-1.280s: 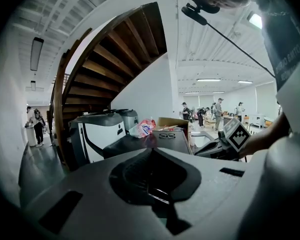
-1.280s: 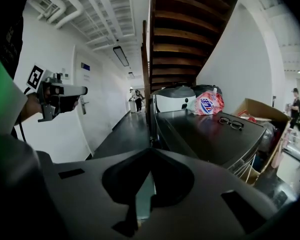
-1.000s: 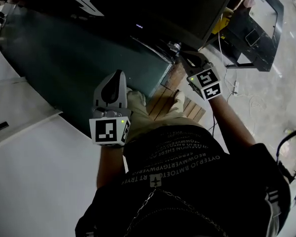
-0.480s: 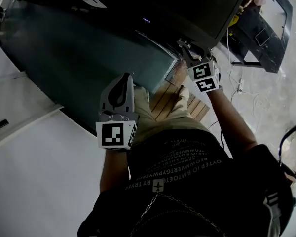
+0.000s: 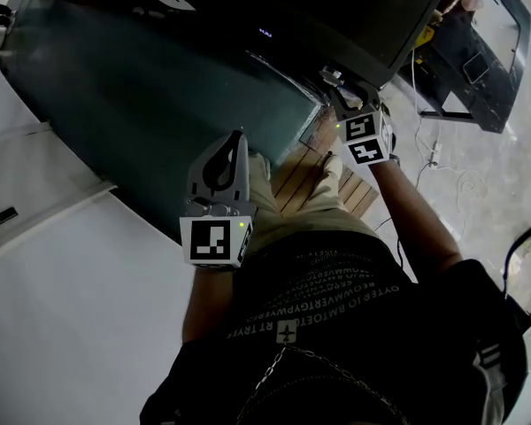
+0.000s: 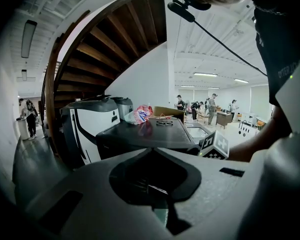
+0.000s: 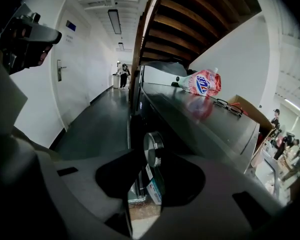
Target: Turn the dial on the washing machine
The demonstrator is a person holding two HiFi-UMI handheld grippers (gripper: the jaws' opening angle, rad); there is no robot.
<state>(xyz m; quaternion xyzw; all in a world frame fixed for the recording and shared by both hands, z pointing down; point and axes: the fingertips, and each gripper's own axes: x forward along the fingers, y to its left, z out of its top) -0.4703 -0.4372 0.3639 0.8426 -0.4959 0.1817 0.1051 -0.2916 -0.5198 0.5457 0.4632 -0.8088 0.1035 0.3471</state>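
The dial [image 7: 152, 149] sits on the front panel of the washing machine [image 7: 200, 121], at the near right corner below the dark top. It is a round knob with a bright metal-looking rim, seen almost edge-on. The right gripper [image 5: 336, 85] points down at it. Its jaws have just been opening and stand wide, with the dial in line with the gap and neither pad pressing on it.

The dial looks stiff and smooth, so probably slippery. It is fixed on its shaft and will likely turn against some resistance rather than lift away. The best hold seems to be across the rim, with pads on opposite sides and square to the face.

The left gripper [image 5: 237, 142] hangs well left of the dial, its jaws drawn together on nothing.
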